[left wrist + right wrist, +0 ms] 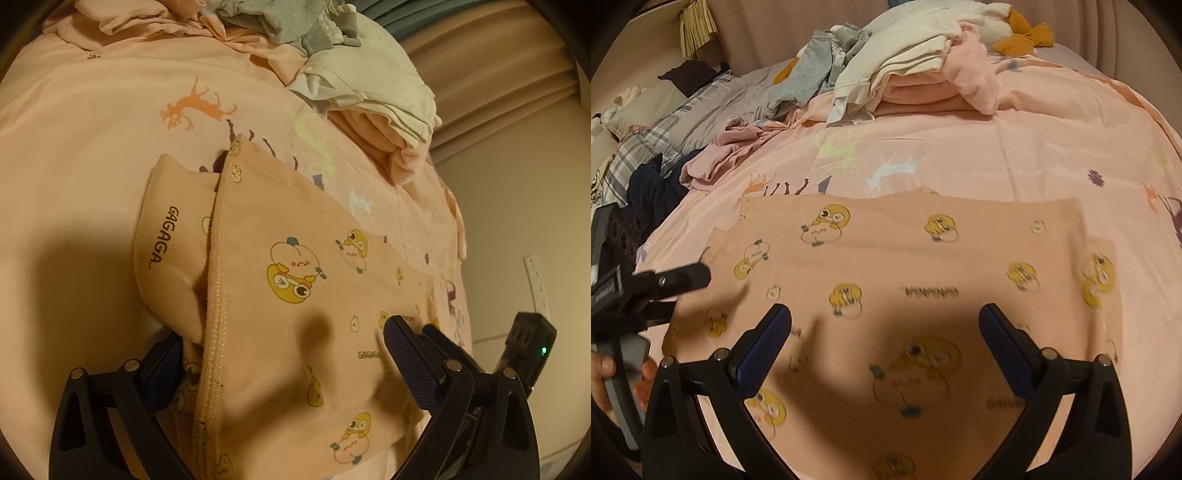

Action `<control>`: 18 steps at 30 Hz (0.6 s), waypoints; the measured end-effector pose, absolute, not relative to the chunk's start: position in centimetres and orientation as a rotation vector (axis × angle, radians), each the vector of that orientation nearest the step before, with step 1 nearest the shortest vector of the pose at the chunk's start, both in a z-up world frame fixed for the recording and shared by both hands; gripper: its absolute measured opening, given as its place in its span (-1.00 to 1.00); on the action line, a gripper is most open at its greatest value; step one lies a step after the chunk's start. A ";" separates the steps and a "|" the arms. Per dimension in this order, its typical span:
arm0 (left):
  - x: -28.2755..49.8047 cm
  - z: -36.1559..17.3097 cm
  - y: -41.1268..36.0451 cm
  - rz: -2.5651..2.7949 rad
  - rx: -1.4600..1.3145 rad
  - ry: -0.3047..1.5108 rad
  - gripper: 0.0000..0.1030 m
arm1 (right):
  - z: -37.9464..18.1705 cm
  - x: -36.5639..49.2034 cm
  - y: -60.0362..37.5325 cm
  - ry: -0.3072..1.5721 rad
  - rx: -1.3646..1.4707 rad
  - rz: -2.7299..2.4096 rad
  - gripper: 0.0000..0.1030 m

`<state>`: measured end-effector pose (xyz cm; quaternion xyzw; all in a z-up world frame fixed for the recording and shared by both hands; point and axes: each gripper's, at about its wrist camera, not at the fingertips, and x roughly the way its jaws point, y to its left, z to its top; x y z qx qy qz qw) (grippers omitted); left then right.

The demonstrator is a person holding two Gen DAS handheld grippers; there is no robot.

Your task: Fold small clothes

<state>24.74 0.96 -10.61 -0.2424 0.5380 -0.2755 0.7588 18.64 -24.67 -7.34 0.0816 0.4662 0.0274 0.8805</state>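
A: Left wrist view first. Where is the garment?

B: The peach garment [295, 258] lies on the bed [74, 147], near its right edge. The left gripper [280, 350] has its fingers [406, 362] spread wide, and the cloth passes between them. The stitched hem runs up just inside the left finger, which is half hidden under a fold.

A: Any writing?

B: "GAGAGA..." on the folded part at the left, and "GAGAGA" again near the right finger. The print shows cartoon ducks and peaches.

A: And the right wrist view?

B: The garment [905, 258] is spread flat across the bed [1034, 129]. The right gripper [884, 336] hangs over its near part, fingers [764, 347] wide apart, holding nothing. The left gripper [683, 278] reaches in at the garment's left edge. The lettering here is upside down and blurred. A pile [905, 74] of clothes sits towards the bed's far edge.
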 end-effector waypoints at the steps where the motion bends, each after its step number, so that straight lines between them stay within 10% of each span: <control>1: 24.8 -10.7 1.0 -0.600 -0.533 1.172 0.90 | -7.4 19.0 -24.5 0.973 0.165 0.058 0.98; 18: 24.9 -11.0 0.9 -0.600 -0.524 1.174 0.90 | -9.7 21.6 -23.2 1.050 0.122 0.061 0.98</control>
